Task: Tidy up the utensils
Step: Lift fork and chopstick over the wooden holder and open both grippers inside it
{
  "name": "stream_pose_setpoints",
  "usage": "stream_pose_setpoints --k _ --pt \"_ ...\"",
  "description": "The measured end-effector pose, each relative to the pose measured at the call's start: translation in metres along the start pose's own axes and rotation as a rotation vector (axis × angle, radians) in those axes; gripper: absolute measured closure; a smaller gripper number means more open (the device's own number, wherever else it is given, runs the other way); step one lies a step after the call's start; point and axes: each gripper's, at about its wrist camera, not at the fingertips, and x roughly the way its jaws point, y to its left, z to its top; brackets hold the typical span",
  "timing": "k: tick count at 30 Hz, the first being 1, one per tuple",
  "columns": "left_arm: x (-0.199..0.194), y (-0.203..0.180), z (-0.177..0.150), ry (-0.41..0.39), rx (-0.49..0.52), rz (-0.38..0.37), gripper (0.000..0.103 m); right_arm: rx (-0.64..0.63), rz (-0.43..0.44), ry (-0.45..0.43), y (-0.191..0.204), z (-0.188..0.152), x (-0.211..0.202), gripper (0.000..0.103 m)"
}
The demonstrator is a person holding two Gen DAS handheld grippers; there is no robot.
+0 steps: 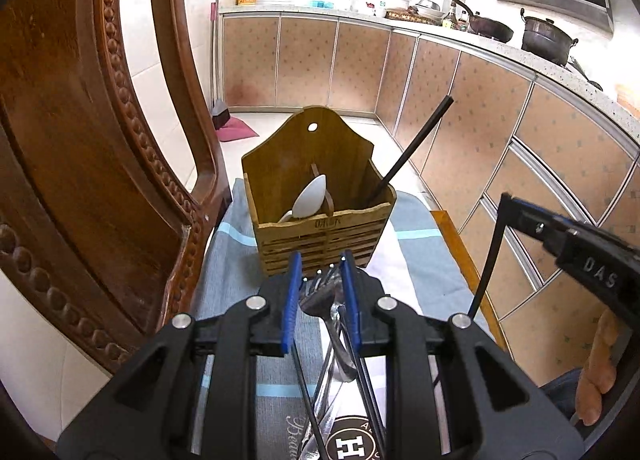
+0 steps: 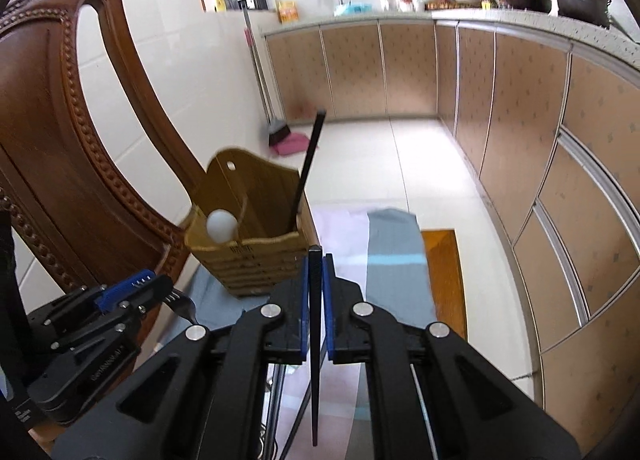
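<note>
Left hand-held gripper (image 1: 320,260) clamps fork (image 1: 320,296); right hand-held gripper (image 2: 316,260) pinches black chopstick (image 2: 315,340); handles cut off below.

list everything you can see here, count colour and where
holder: 1, bamboo brown, on the cloth, two sections
spoon: 1, white, left section of holder
standing chopstick: 1, black, right section, leaning right
fork: 1, silver, in left claw
held chopstick: 1, black, in right claw
loose chopsticks: black, count unclear, on cloth under left claw
cloth: 1, grey-blue with pale stripes, under holder
chair: 1, carved dark wood, left
cabinets: beige, back and right
pots: 2, dark, on counter
broom: 1, by wall
left claw: shut on fork
right claw: shut on held chopstick
</note>
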Motion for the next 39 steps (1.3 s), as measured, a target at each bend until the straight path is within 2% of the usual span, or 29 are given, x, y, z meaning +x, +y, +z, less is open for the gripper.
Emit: stream_pose_setpoints --k 6,10,11,19,26,31,39 --pt "-0.012 0.001 0.0 -0.02 -0.012 -0.013 0.084 0.002 0.009 -0.019 -0.006 0.002 -0.004 0.095" --pt "-0.02 -0.001 0.002 -0.031 0.002 -0.012 0.09 -0.002 0.01 -0.023 -0.005 0.001 -0.004 0.095" --pt "-0.021 -0.002 0.002 -0.03 0.009 -0.011 0.099 -0.004 0.009 -0.024 -0.004 0.0 -0.005 0.095" --pt "-0.02 -0.005 -0.001 0.002 0.033 0.025 0.101 -0.008 0.004 -0.027 -0.005 -0.001 -0.005 0.096" --pt "-0.045 -0.002 0.014 -0.025 0.076 0.119 0.101 -0.028 0.009 -0.067 0.001 0.004 -0.014 0.095" --pt "-0.07 0.013 0.035 -0.062 0.068 0.184 0.101 -0.051 0.033 -0.138 0.011 0.024 -0.031 0.095" --pt "-0.115 0.028 0.09 -0.208 0.017 0.273 0.101 -0.038 0.099 -0.248 0.034 0.086 -0.06 0.096"
